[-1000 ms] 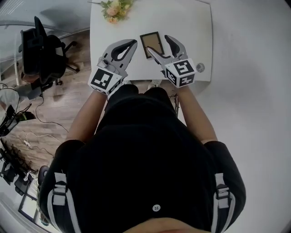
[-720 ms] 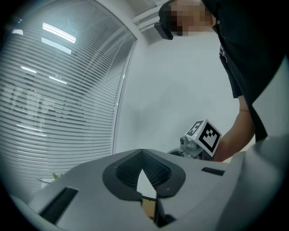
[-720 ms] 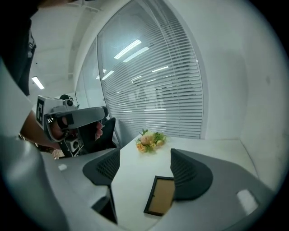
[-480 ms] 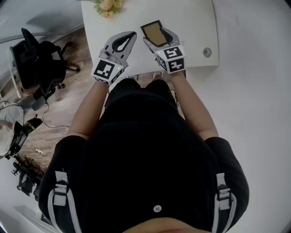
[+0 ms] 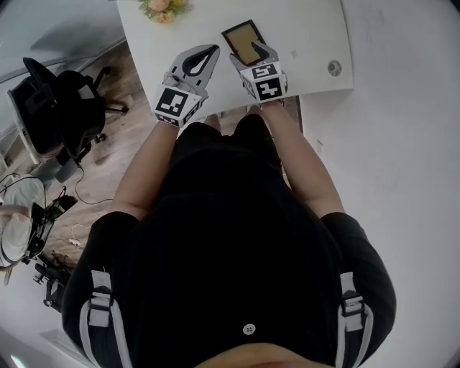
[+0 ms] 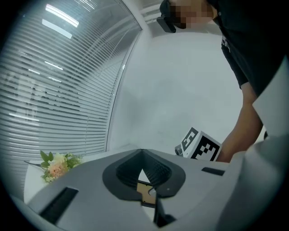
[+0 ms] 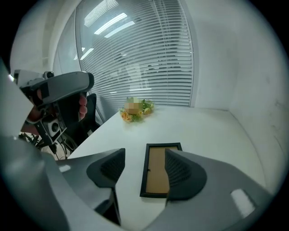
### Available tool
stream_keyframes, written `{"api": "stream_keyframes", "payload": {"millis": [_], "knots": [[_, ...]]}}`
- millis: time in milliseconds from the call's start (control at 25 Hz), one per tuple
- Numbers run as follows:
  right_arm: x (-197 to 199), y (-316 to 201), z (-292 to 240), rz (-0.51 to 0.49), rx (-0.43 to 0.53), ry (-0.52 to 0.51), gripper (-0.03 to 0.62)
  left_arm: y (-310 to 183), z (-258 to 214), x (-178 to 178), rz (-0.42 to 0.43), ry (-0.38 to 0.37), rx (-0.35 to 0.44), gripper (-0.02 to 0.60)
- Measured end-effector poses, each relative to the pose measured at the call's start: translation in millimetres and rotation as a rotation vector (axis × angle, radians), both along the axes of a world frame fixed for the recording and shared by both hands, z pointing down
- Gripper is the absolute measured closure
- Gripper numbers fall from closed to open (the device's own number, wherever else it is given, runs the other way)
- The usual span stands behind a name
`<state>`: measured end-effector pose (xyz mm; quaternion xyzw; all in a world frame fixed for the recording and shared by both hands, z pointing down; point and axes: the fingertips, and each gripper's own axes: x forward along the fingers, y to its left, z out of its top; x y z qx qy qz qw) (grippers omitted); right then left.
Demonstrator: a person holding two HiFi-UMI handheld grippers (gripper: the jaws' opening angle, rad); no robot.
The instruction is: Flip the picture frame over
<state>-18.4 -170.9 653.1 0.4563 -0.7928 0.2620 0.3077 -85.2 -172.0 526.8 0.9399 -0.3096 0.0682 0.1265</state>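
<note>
A picture frame (image 5: 243,39) with a black rim lies flat on the white table (image 5: 309,36), its brown backing facing up. My right gripper (image 5: 251,56) points down at the frame's near end. Its jaws are closing, and in the right gripper view the frame (image 7: 158,173) lies below and between them, the right jaw overlapping its right side, pads not pressing on it. My left gripper (image 5: 207,54) hovers to the left of the frame, jaws together and empty. Through the small gap in its jaws, the left gripper view (image 6: 142,153) shows a bit of the frame (image 6: 145,194).
A small bunch of flowers (image 5: 162,8) lies at the table's far left corner. A round silver disc (image 5: 334,68) sits near the right front edge. A black office chair (image 5: 54,108) stands on the wooden floor to the left. Window blinds stand beyond the table.
Both grippers have come down toward the table. The right one has tipped downward over the frame's near end and its jaws have narrowed. The left stays shut.
</note>
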Motion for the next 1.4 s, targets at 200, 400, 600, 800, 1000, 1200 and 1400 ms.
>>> {"api": "stream_keyframes", "payload": {"millis": [200, 400, 600, 800, 1000, 1200, 1400], "knots": [[4, 6, 35, 0.007, -0.067, 0.062, 0.327, 2, 17, 5, 0.01, 0.014, -0.024, 0.58], [2, 5, 52, 0.036, -0.104, 0.076, 0.352, 2, 30, 4, 0.009, 0.001, -0.036, 0.58], [0, 3, 60, 0.045, -0.114, 0.086, 0.391, -1, 40, 6, 0.006, 0.015, -0.039, 0.58], [0, 8, 73, 0.048, -0.148, 0.095, 0.404, 0, 49, 9, 0.006, 0.016, -0.052, 0.58], [-3, 11, 81, 0.038, -0.157, 0.105, 0.425, 0, 55, 8, 0.006, 0.014, -0.059, 0.58], [-8, 17, 90, 0.035, -0.193, 0.113, 0.447, -1, 58, 4, 0.004, 0.015, -0.067, 0.58], [-7, 20, 95, 0.038, -0.2, 0.127, 0.471, -2, 58, 2, 0.001, 0.024, -0.072, 0.58]]}}
